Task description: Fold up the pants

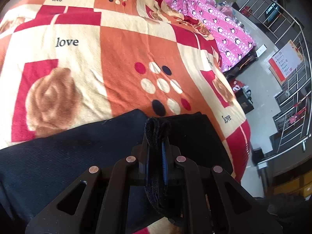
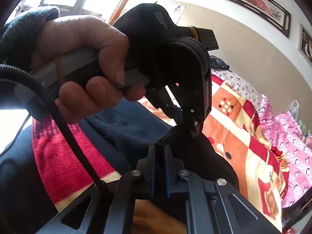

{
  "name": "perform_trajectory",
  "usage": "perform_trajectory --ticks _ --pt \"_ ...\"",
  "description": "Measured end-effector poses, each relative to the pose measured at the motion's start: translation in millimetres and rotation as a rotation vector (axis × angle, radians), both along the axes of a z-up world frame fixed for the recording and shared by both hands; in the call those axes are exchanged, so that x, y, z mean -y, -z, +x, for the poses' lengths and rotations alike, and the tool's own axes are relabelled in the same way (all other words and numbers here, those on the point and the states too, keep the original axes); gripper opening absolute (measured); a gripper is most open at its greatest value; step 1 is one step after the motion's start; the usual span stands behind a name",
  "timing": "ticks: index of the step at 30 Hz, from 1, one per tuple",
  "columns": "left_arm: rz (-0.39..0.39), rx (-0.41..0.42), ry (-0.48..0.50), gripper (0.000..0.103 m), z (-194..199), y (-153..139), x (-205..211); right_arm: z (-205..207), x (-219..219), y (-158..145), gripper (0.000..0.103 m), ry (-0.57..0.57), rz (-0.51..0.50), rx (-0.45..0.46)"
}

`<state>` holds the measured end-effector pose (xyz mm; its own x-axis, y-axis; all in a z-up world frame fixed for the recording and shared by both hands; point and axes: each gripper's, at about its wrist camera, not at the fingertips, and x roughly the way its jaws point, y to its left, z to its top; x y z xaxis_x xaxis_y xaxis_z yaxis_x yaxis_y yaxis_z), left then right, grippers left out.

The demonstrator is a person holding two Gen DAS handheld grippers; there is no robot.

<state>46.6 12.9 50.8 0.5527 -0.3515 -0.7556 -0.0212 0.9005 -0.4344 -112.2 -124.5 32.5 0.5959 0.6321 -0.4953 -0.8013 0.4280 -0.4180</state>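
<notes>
Dark navy pants (image 1: 78, 156) lie across the near part of a bed covered by an orange, red and cream blanket (image 1: 124, 44). My left gripper (image 1: 157, 133) is shut on a thick fold of the pants' edge, which stands up between its fingers. In the right wrist view a person's hand (image 2: 81, 58) holds that left gripper (image 2: 194, 129), its tips pinching the dark cloth. Just below it my right gripper (image 2: 159, 150) is shut on the same edge of the pants (image 2: 126, 128). The cloth runs down behind its fingers.
A pink penguin-print quilt (image 1: 214, 19) lies at the far side of the bed (image 2: 292, 146). Beyond the bed's right edge are a pale floor (image 1: 259, 81), bags and a steel railing (image 1: 288, 78). Framed pictures (image 2: 251, 2) hang on the wall.
</notes>
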Motion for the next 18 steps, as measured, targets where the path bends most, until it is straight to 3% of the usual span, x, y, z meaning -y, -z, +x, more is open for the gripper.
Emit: perform_trajectory --ticks 2,5,8,12,15,18 --pt "0.009 -0.005 -0.016 0.009 -0.7 5.1 -3.8 1.1 -2.1 2.3 0.008 -0.004 -0.002 -0.013" --pt "0.082 -0.047 -0.054 0.026 1.3 16.1 -5.4 15.0 -1.1 5.3 0.008 -0.007 0.009 -0.068" --pt "0.092 -0.034 -0.084 0.029 -3.3 12.9 -8.9 21.3 6.8 6.3 0.018 -0.044 0.035 -0.181" --pt "0.111 0.073 -0.173 0.03 -20.6 -17.3 -13.3 11.8 43.5 -12.6 0.051 -0.164 0.157 -0.256" --pt "0.075 0.169 -0.127 0.036 -33.7 -35.7 5.8 21.0 86.1 -39.5 0.052 -0.213 0.214 -0.214" --pt "0.067 0.227 -0.029 0.037 -37.5 -36.4 41.8 64.9 138.8 -64.4 0.057 -0.236 0.282 -0.186"
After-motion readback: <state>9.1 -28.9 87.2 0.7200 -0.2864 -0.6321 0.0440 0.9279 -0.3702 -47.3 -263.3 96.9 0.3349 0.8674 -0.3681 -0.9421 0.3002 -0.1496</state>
